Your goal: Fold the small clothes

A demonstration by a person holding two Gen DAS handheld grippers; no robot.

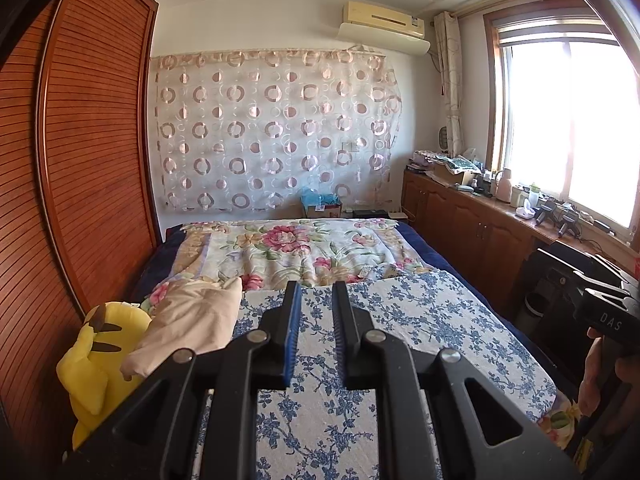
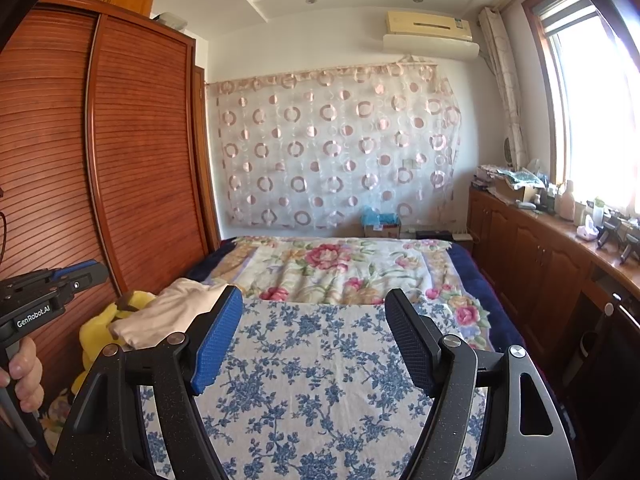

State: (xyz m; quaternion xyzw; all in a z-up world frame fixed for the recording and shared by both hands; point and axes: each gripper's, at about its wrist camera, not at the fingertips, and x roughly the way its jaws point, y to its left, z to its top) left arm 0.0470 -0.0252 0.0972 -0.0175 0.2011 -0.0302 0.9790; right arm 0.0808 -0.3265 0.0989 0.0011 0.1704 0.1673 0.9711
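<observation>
A crumpled cream garment [image 1: 188, 320] lies at the left edge of the bed, partly on the blue-flowered white cloth [image 1: 400, 320]. It also shows in the right wrist view [image 2: 168, 312]. My left gripper [image 1: 317, 288] hovers above the blue-flowered cloth, to the right of the garment, jaws a narrow gap apart and empty. My right gripper [image 2: 314, 300] hovers above the same cloth [image 2: 320, 360], jaws wide open and empty, the garment to its left.
A yellow plush toy [image 1: 100, 356] sits at the bed's left edge beside the wooden wardrobe [image 1: 80, 160]. A pink-flowered quilt [image 1: 300, 252] covers the far half. A cluttered wooden cabinet [image 1: 480, 216] runs under the window at right.
</observation>
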